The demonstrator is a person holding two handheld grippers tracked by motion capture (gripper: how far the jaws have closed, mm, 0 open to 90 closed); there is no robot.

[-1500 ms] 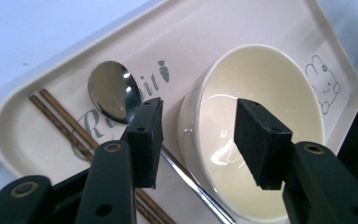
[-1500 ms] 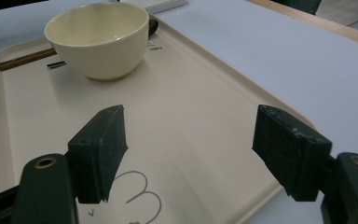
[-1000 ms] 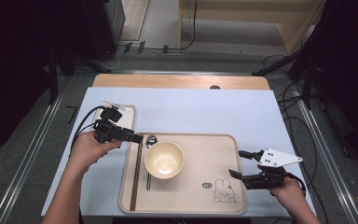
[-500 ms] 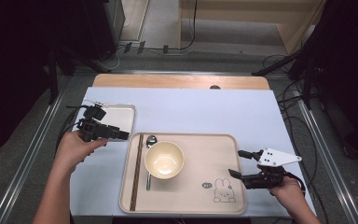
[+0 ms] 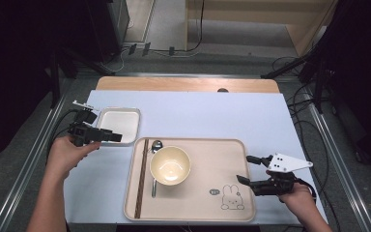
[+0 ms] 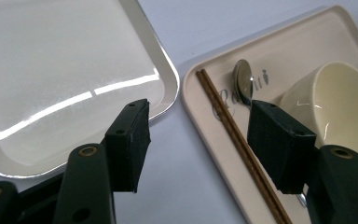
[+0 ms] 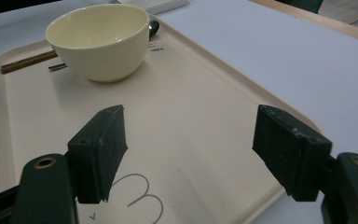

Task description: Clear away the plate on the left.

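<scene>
**Left claw wide beside the steel dish, right claw idle over the tray corner**

The tabletop (image 5: 198, 113) carries a beige tray (image 5: 207, 159) at its near edge, with wide bare room along the far edge and toward the right edge. Print on the tray: a rabbit outline (image 5: 232, 197) near its near right corner beside a small oval mark, too small to read, and script by the spoon bowl in the left gripper view (perhaps "Re…", not legible). A shallow steel dish (image 5: 121, 121) sits near the tabletop's left edge, just beyond the tray's far left corner, a narrow strip of tabletop between them. On the tray's left part stand a cream bowl (image 5: 170, 165), dark chopsticks (image 5: 142, 176) parallel to the left rim, and a spoon (image 5: 155, 159) between them, partly under the bowl.

The left claw (image 5: 117, 137) lies level over the dish's near edge, pointing at the tray, jaws released with nothing between them, having just narrowed slightly. The right claw (image 5: 245, 169) points left over the tray's near right corner, jaws released, grasping nothing.
</scene>
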